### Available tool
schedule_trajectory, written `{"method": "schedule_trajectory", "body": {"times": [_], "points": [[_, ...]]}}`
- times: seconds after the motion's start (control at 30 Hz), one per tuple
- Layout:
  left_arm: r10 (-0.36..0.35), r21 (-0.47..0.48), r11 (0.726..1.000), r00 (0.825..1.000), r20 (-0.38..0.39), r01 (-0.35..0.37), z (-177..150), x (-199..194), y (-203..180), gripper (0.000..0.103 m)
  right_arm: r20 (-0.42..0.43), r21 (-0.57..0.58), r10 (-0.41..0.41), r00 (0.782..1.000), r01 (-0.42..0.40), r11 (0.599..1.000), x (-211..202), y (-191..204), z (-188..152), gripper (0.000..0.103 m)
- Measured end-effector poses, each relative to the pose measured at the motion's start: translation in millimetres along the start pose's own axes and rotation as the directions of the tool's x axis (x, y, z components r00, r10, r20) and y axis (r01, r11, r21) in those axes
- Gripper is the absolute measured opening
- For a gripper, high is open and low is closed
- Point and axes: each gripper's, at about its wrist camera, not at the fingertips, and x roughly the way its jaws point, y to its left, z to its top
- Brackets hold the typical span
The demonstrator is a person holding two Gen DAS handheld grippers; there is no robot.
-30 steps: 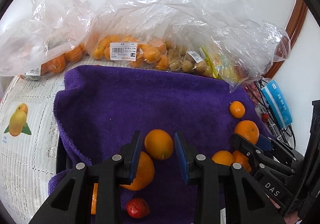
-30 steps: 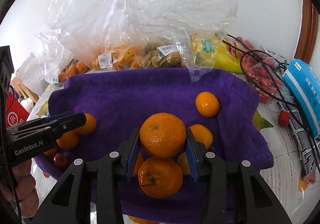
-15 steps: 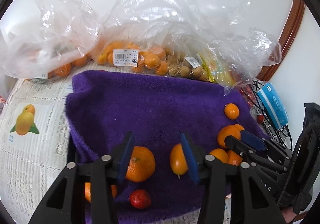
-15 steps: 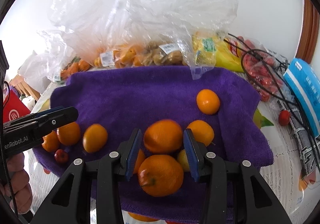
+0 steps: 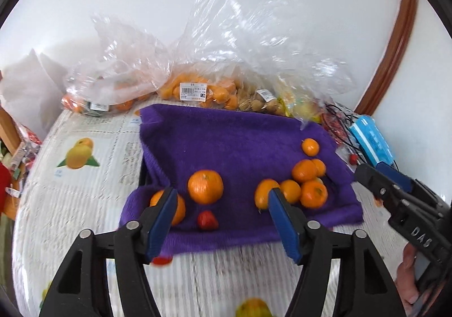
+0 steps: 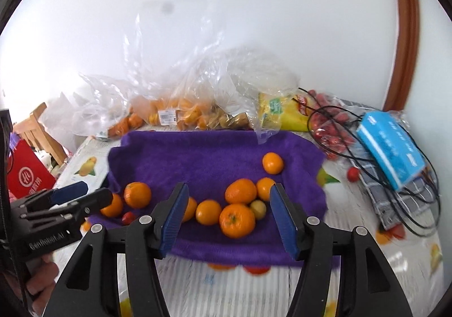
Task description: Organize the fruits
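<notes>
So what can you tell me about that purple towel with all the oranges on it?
The purple towel is a fluffy, deep violet cloth spread over something low and dark on the printed tablecloth. Its near edge hangs down in folds and its left side is rumpled. Oranges and a small red fruit rest on its front part; the back part is bare. Clear plastic bags of fruit lie along its far edge.
</notes>
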Motion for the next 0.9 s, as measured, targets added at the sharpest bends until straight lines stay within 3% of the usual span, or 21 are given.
{"method": "schedule_trajectory", "body": {"times": [0.07,0.27,0.37,0.5,0.9], "points": [[0.004,0.013,1.0,1.0,0.019,-0.004,-6,-17,-5,0.075,-0.003,0.02,0.004,1.0,-0.004,1.0,-21,1,-3,0.06],[0.01,0.015,1.0,0.996,0.089,-0.012,-24,-70,-14,0.083,0.004,0.031,-0.037,0.999,0.036,0.999,-76,4,-22,0.06],[0.006,0.016,1.0,0.993,0.117,-0.008,-33,-91,-16,0.087,0.033,0.046,-0.051,0.998,0.049,0.998,-102,4,-34,0.081],[0.004,0.036,0.999,0.991,0.133,-0.009,-48,-112,-21,0.091,0.078,0.059,-0.076,0.994,0.072,0.996,-133,2,-50,0.09],[0.036,0.059,0.997,0.98,0.197,-0.048,-83,-154,-34,0.095,0.105,0.075,-0.102,0.989,0.094,0.993,-173,-3,-85,0.099]]}}
